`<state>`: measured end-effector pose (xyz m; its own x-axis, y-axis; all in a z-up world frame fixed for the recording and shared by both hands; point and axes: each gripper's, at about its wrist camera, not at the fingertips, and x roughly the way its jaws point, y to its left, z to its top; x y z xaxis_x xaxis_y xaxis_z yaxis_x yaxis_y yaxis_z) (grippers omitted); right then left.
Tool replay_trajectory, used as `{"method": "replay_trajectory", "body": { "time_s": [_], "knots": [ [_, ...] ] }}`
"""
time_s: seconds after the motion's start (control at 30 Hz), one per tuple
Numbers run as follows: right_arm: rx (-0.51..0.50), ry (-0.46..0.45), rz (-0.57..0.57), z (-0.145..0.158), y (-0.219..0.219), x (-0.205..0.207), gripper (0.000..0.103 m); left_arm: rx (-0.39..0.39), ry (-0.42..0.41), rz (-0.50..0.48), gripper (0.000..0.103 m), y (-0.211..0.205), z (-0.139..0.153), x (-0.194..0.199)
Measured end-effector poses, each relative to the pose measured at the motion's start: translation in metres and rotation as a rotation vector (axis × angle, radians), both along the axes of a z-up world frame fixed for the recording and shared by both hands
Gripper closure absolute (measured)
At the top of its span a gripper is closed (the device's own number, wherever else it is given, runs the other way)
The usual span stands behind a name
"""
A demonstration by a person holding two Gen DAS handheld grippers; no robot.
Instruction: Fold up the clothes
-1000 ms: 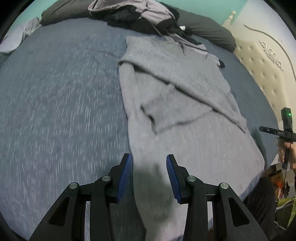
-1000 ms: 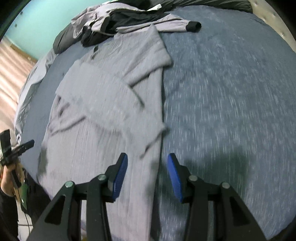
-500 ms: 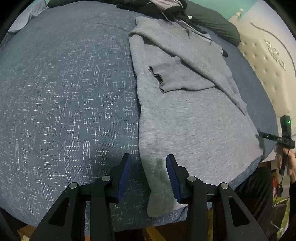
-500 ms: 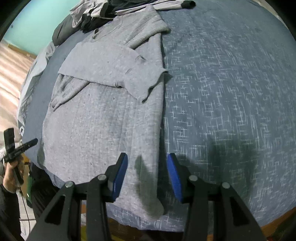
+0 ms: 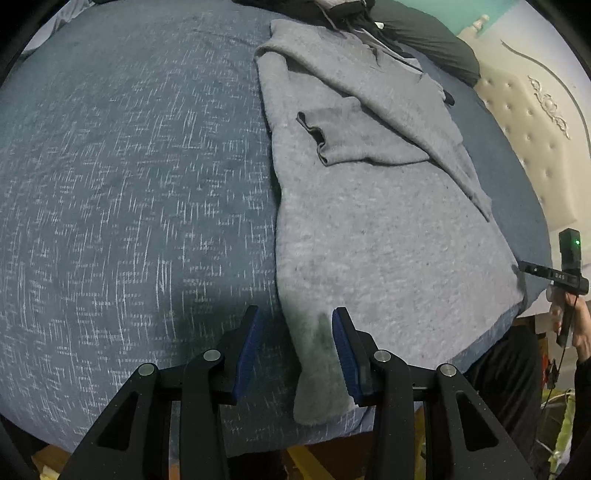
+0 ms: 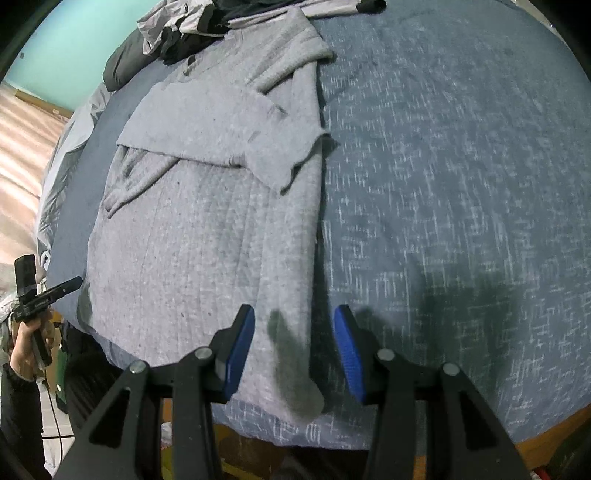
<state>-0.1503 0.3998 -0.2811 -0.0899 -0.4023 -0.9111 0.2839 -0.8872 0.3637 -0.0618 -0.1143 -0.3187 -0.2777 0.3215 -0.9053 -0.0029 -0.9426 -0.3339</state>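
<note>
A grey knitted sweater [image 5: 388,236] is laid flat along the near edge of a bed covered in a blue flecked bedspread [image 5: 129,184], with both sleeves already crossed over the chest, so that a narrow body is left for the lengthwise fold. The left gripper [image 5: 295,350] is held over the bottom hem's left corner, which is seen between its blue pads; the jaws are parted and nothing is clamped. The right gripper [image 6: 293,347] is poised likewise over the hem's right corner [image 6: 299,391], its jaws released and the cloth untouched, as far as can be judged. Both corners hang slightly toward the mattress edge, which would let a lower finger be slipped beneath them. The two tools appear to be placed at opposite corners so that the hem can be lifted evenly and carried up toward the collar. A pile of dark and pale clothes [image 6: 207,26] is left at the far end, apart from the fold area.
</note>
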Motion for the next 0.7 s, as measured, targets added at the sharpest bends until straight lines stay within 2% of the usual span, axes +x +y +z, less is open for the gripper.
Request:
{"method": "replay_trajectory", "body": {
  "time_s": [0.07, 0.37, 0.57, 0.6, 0.63, 0.67, 0.7],
  "knots": [
    [0.0, -0.028, 0.01, -0.005, -0.001, 0.003, 0.054, 0.007, -0.005, -0.011, 0.06, 0.001, -0.002, 0.005],
    [-0.001, -0.068, 0.039, -0.01, -0.004, 0.015, 0.054, 0.053, -0.052, -0.012, 0.06, 0.004, -0.019, 0.018],
    [-0.011, -0.075, 0.087, -0.013, -0.012, 0.023, 0.054, 0.05, -0.054, -0.035, 0.061, 0.011, -0.021, 0.021],
    [-0.013, -0.079, 0.094, -0.014, -0.013, 0.023, 0.055, 0.05, -0.054, -0.043, 0.061, 0.013, -0.021, 0.021],
    [-0.014, -0.082, 0.102, -0.016, -0.014, 0.024, 0.061, 0.05, -0.054, -0.051, 0.062, 0.015, -0.021, 0.021],
    [-0.014, -0.078, 0.109, -0.015, -0.016, 0.026, 0.069, 0.049, -0.055, -0.059, 0.068, 0.017, -0.021, 0.021],
    [-0.013, -0.073, 0.116, -0.015, -0.018, 0.027, 0.072, 0.042, -0.055, -0.071, 0.072, 0.02, -0.021, 0.021]
  ]
}}
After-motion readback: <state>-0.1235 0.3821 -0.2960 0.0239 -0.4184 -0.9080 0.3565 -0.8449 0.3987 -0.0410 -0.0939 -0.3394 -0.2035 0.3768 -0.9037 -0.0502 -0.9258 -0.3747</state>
